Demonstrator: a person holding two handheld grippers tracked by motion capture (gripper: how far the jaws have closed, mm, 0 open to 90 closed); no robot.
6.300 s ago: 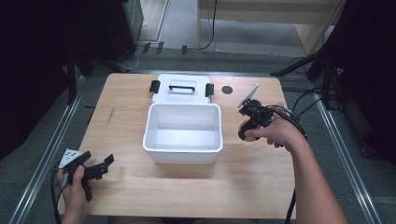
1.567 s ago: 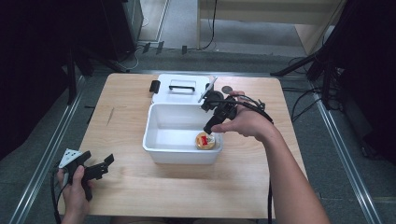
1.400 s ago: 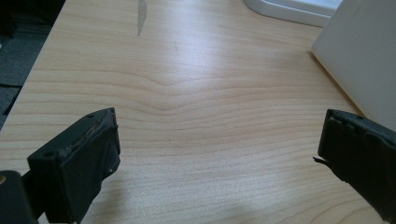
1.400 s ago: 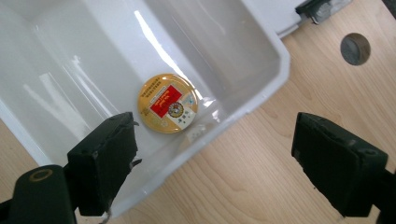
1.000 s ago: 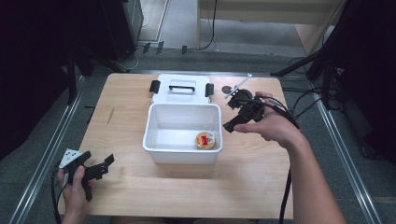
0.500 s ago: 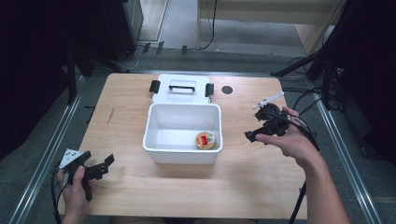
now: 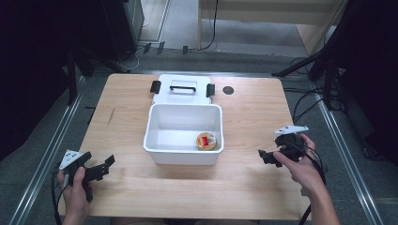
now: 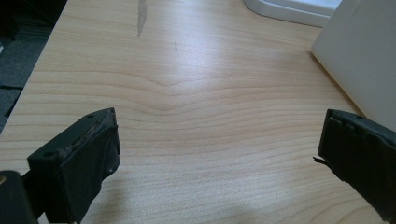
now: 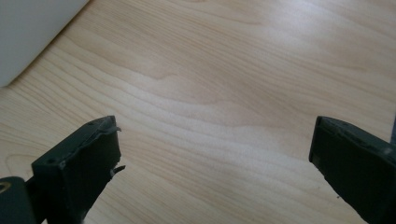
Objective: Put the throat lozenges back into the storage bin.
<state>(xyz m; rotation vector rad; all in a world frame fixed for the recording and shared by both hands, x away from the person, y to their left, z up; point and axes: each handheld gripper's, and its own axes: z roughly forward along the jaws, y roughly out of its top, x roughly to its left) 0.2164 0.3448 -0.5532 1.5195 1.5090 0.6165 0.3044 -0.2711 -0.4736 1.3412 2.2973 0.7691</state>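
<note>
A white plastic bin (image 7: 184,157) stands open in the middle of the wooden table. Inside it, at the front right corner, lies a small round yellow-and-red packet (image 7: 206,140). The bin's white lid (image 7: 183,96) with a black handle and two black latches lies flat just behind it. My right gripper (image 7: 266,157) is held low over the table to the right of the bin, its jaws wide apart with bare wood between them (image 9: 215,140). At the front left corner my left gripper (image 7: 104,168) rests open, also holding nothing (image 8: 219,144).
A small dark round hole (image 7: 228,90) sits in the tabletop at the back right. The bin's white wall (image 8: 359,60) is close on the right in the left gripper view, and a corner of it (image 9: 28,32) shows in the right gripper view. Cables and stands surround the table.
The right gripper reached into the bin, left the round packet there, then drew back to the right and toward the front edge, open. The left gripper has stayed still.
</note>
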